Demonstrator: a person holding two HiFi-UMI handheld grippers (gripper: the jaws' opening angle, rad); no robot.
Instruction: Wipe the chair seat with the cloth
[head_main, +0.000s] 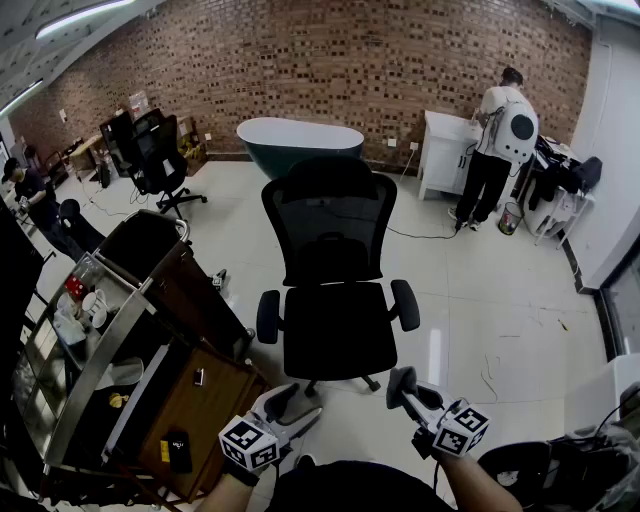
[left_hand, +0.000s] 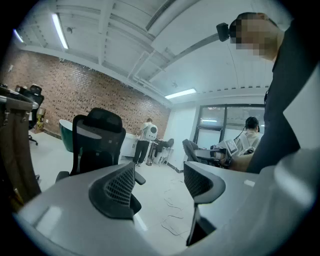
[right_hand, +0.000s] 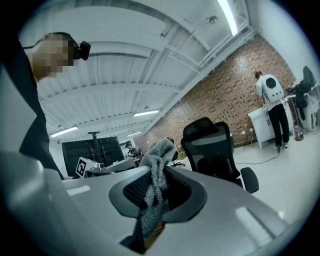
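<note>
A black mesh office chair (head_main: 330, 250) stands in the middle of the floor, its seat (head_main: 338, 330) facing me and bare. The chair (right_hand: 212, 150) also shows in the right gripper view, and the chair (left_hand: 95, 145) in the left gripper view. My right gripper (head_main: 403, 384) is held low in front of the seat, tilted upward. It is shut on a grey knitted cloth (right_hand: 155, 175) that sticks up and hangs down between the jaws of the right gripper (right_hand: 157, 192). My left gripper (head_main: 281, 404) is beside it, short of the seat. The left gripper (left_hand: 159, 182) is open and holds nothing.
A metal and wood cart (head_main: 130, 330) with cups stands close at the left. A bathtub (head_main: 300, 140), a white cabinet (head_main: 445, 150) and a person (head_main: 500, 130) are by the brick wall. A second office chair (head_main: 160, 160) is at the back left. Cables (left_hand: 172, 220) lie on the floor.
</note>
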